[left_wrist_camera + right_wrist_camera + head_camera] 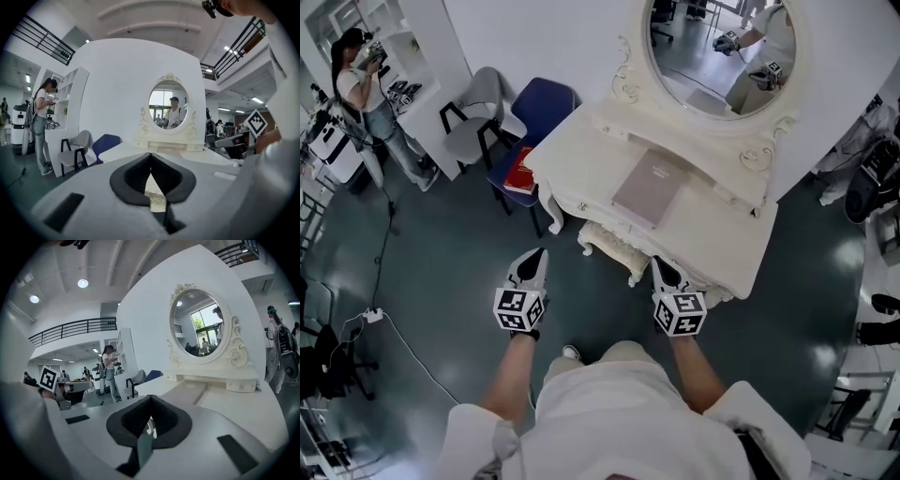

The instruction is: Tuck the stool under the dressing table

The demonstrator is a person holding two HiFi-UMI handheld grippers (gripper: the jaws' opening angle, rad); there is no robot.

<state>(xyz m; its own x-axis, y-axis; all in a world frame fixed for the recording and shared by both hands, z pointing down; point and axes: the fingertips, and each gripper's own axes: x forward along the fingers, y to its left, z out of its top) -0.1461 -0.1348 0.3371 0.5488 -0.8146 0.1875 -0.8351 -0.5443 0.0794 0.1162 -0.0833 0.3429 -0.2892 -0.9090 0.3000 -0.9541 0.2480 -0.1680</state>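
Note:
The white dressing table (581, 159) with its oval mirror (722, 52) stands ahead of me. The cream carved stool (614, 246) sits mostly under the table's front edge, with only its near side and legs showing. My left gripper (538, 255) hangs just left of the stool, shut and holding nothing. My right gripper (660, 264) is at the stool's right end, also shut and empty. In the left gripper view the shut left gripper (150, 157) points at the table top, and a strip of stool (154, 197) shows below the tips. The right gripper (150, 399) points along the table top toward the mirror.
A grey pad (649, 187) lies on the table top. A blue chair (546, 98) carrying a red book (521, 173) and a grey chair (478, 117) stand left of the table. A person (366, 94) stands by white shelves at far left. A cable (403, 347) crosses the floor.

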